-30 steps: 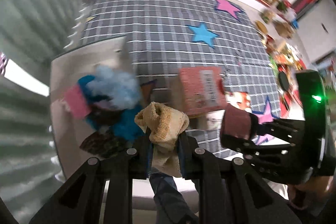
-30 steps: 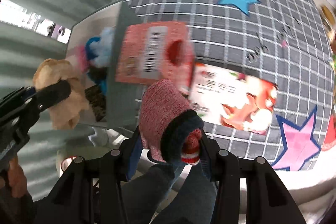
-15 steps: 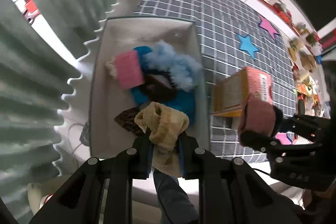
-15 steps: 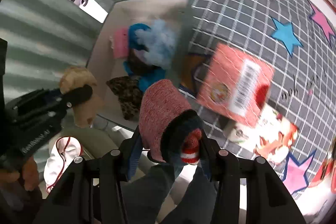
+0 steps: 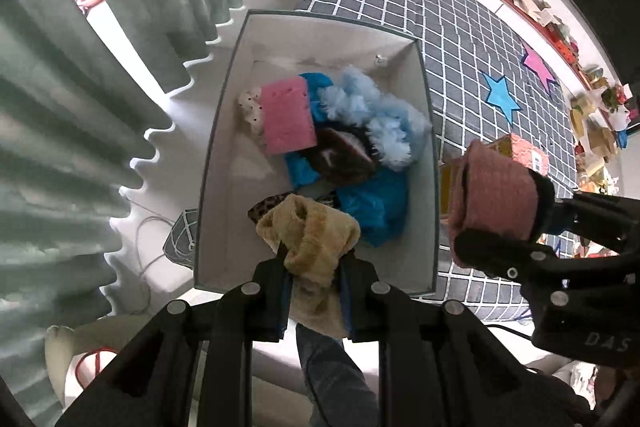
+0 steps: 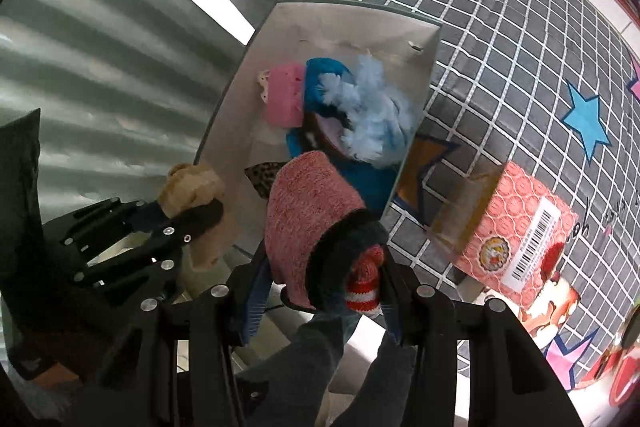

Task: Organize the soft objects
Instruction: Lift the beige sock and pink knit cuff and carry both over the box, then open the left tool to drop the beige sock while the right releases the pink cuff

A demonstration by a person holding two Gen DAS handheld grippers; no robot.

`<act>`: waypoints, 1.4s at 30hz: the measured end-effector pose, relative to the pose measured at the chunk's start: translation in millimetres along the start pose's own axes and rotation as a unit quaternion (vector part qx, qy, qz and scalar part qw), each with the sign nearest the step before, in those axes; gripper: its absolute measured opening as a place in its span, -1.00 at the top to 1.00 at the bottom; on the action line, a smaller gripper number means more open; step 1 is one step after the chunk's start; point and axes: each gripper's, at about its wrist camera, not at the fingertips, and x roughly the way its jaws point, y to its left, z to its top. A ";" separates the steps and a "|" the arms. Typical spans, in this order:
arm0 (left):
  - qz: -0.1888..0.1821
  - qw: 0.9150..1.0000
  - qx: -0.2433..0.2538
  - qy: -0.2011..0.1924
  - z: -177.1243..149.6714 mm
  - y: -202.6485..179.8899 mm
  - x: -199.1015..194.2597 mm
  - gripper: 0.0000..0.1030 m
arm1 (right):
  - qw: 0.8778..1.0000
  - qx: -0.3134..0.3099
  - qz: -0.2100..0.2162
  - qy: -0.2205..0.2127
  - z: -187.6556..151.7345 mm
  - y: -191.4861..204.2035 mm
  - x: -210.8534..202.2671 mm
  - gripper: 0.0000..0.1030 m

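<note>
A grey checked cloth [image 5: 472,39] with coloured stars covers the big surface on the right of both wrist views, and pale green pleated curtains [image 5: 80,107] fill the left. Between them stands an open white storage box [image 5: 224,155] with a grey-green rim. It already holds a heap of soft things: a fluffy light-blue piece [image 5: 380,119], a bright blue cloth [image 5: 376,203], a pink knitted piece [image 5: 286,115], a dark brown item [image 5: 340,159] and a leopard-print scrap [image 5: 262,205] near the box's close end.

On the cloth just beside the box's right wall lies a pink carton with a barcode [image 6: 520,231], one end open.

The left gripper [image 5: 314,275] points steeply down above the close end of the box. Its jaws stand narrowly apart, clamped on a bunched tan fuzzy sock [image 5: 308,235], which bulges out above the fingers and hangs down below them. In the right wrist view the same sock shows as a tan lump pinched at the tip of the black fingers, over the box's near left rim.

The right gripper [image 6: 320,283] also points down, next to the box's right wall. Its jaws stand a little wider, clenched around a rolled pink-red knitted sock [image 6: 308,219] with a dark navy cuff and a red-and-white striped end. The roll fills the gap between the fingers and juts forward beyond them.

Below both grippers a leg in blue jeans [image 5: 336,379] shows.
</note>
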 end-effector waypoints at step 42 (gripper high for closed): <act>0.003 1.000 -0.015 0.022 6.5 11.9 17.5 0.58 | 1.000 0.004 0.003 0.020 18.6 5.2 15.2 0.04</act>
